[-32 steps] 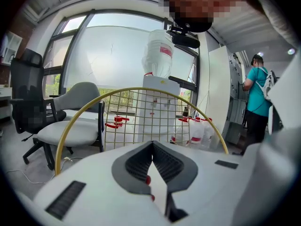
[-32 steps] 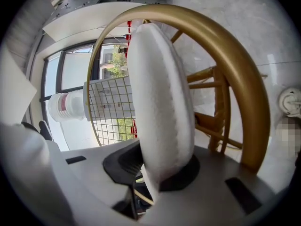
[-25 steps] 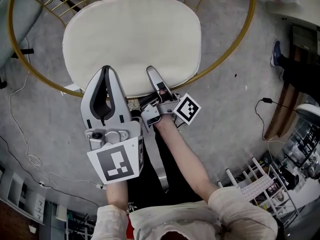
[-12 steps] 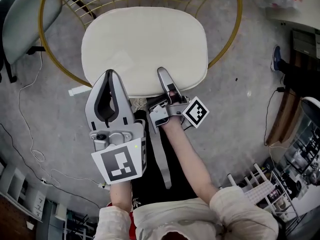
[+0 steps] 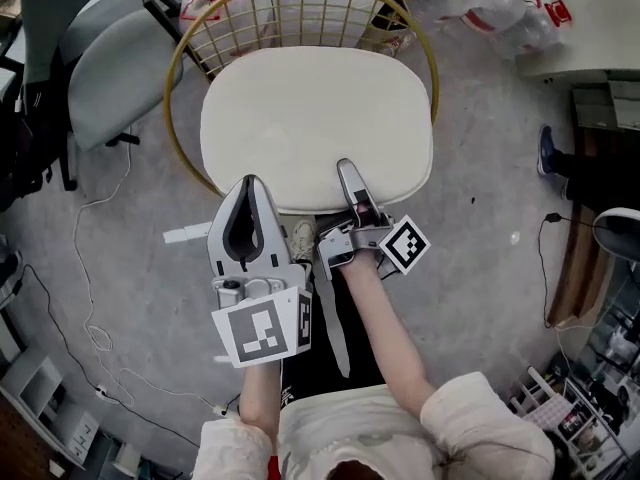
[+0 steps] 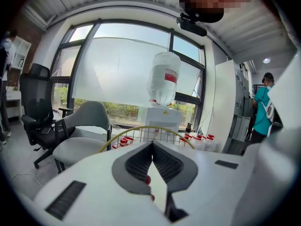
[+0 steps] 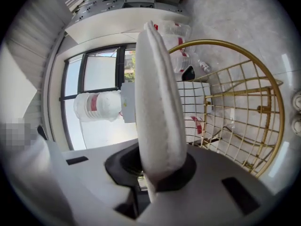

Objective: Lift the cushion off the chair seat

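The white oval cushion (image 5: 315, 128) hangs above the gold wire chair (image 5: 172, 68). My right gripper (image 5: 345, 165) is shut on its front edge, and its jaws have just been closing on it. In the right gripper view the cushion (image 7: 157, 102) runs edge-on out of the jaws, with the chair's wire frame (image 7: 277, 98) behind it. My left gripper (image 5: 250, 181) lies flat over the cushion's front left edge. Its tips (image 6: 153, 143) meet, and I see nothing gripped between them. The gold rim (image 6: 141, 128) shows beyond them.
A grey chair (image 5: 110, 68) stands to the left and a black office chair (image 6: 35, 107) beyond it. Red-capped bottles (image 5: 500, 8) lie at the back right. Cables (image 5: 90, 328) trail over the concrete floor. A water dispenser (image 6: 163, 79) stands by the window.
Both grippers and the cushion have risen. The gold chair now looks smaller and farther below, and the cushion covers more of its ring.
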`<state>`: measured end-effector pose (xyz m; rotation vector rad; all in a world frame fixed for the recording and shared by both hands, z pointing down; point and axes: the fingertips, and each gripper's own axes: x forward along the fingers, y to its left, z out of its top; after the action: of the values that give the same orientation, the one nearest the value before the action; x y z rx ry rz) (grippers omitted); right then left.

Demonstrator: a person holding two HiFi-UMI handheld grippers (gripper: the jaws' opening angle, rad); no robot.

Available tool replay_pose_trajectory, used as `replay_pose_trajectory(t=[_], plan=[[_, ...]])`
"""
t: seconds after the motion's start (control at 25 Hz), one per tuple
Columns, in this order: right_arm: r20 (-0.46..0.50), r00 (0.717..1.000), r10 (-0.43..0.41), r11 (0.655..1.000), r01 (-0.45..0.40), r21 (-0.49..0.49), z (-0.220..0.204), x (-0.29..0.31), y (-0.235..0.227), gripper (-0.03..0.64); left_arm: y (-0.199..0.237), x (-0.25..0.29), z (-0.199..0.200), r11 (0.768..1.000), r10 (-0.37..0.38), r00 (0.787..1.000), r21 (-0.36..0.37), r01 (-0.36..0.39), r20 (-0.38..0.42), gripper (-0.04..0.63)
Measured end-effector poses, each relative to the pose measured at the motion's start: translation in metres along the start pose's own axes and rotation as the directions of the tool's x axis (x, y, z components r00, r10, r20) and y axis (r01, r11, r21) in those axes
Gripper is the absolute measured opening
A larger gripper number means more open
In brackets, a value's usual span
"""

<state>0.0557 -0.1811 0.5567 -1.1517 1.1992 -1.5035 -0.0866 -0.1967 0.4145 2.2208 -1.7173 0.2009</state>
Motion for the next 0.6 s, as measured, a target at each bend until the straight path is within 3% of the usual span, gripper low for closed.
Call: replay_pose_trajectory(t=[0.12, 0.36, 0.48, 0.6], plan=[[-0.016, 0.999, 0.038, 0.999, -0.039, -0.039, -0.007, 0.000, 0.053, 0.044, -0.012, -0.016, 0.041, 1.000, -0.008, 1.000, -0.016, 0.009, 0.026, 0.014], [-0.068, 0.985, 0.160, 0.971, -0.169, -0.169, -0.014, 0.010, 0.177, 0.044, -0.028, -0.038, 0.140, 0.999, -0.009, 0.986, -0.031, 0.014, 0.168, 0.014], [-0.076, 0.971, 0.226, 0.938, -0.238, -0.252, -0.012, 0.018, 0.247, 0.044, -0.034, -0.047, 0.197, 1.000, -0.017, 0.967, -0.007, 0.019, 0.255, 0.014], [-0.081, 0.951, 0.297, 0.882, -0.306, -0.359, -0.012, 0.019, 0.315, 0.044, -0.034, -0.060, 0.244, 1.000, -0.028, 0.946, 0.003, 0.029, 0.324, 0.014]])
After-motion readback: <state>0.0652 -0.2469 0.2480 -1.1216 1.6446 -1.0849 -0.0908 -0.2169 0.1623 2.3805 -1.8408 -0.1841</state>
